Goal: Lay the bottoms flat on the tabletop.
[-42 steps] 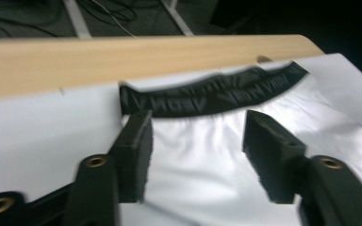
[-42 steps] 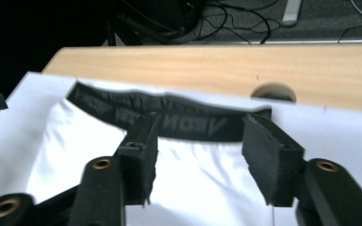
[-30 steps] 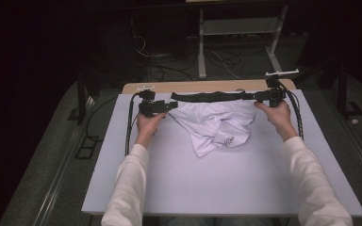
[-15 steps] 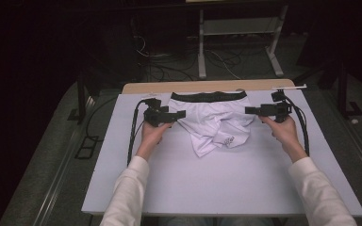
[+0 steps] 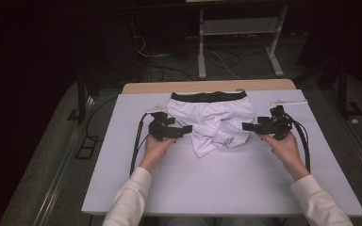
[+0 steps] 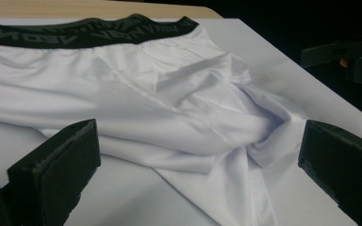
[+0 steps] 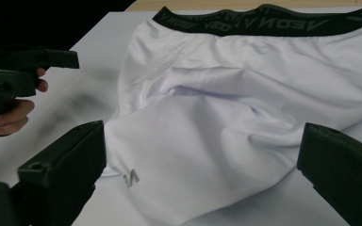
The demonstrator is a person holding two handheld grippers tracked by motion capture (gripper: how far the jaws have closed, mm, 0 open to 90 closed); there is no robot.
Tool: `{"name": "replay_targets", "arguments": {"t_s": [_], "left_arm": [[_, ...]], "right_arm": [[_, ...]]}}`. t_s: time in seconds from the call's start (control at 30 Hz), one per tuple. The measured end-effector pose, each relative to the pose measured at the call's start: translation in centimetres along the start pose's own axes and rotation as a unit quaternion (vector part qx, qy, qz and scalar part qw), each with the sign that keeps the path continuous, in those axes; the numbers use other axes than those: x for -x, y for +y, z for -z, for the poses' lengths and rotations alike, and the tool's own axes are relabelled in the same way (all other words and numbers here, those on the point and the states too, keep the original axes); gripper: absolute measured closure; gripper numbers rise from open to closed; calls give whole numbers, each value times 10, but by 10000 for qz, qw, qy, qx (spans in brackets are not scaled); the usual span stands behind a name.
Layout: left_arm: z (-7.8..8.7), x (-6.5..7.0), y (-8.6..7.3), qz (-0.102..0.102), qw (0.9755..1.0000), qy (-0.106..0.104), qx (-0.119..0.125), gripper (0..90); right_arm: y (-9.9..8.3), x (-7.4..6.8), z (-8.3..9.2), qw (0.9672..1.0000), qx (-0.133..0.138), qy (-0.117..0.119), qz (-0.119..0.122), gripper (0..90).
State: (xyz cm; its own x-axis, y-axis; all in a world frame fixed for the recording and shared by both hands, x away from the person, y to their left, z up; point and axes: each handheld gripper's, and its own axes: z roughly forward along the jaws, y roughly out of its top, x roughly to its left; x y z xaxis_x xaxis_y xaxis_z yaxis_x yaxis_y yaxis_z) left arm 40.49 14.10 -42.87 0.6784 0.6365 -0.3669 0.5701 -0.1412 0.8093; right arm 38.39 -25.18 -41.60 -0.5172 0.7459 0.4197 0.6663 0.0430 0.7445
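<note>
Dim, dark surroundings; bright pale tabletop; soft focus, faint motion blur.

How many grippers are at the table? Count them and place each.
2. The left gripper sits at the white shorts' left edge, the right gripper at their right edge.

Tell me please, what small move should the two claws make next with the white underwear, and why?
Probably bring both claws inward to the bunched leg ends and grip them. The left claw and right claw are open and hold nothing, one on each side of the white underwear. Its black waistband lies straight at the far edge, but the near part is crumpled and folded over.
</note>
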Motion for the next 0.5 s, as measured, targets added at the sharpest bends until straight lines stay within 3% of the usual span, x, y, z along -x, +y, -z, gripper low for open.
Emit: {"name": "replay_targets", "arguments": {"t_s": [0.2,0.5], "left_arm": [[-2,14,-9,-138,9997,-134,-141,0],[-9,29,-16,-299,9985,-307,-343,0]], "right_arm": [[-14,-13,3,9999,-102,70,-2,27],[-27,-21,4,9997,-215,90,34,49]]}}
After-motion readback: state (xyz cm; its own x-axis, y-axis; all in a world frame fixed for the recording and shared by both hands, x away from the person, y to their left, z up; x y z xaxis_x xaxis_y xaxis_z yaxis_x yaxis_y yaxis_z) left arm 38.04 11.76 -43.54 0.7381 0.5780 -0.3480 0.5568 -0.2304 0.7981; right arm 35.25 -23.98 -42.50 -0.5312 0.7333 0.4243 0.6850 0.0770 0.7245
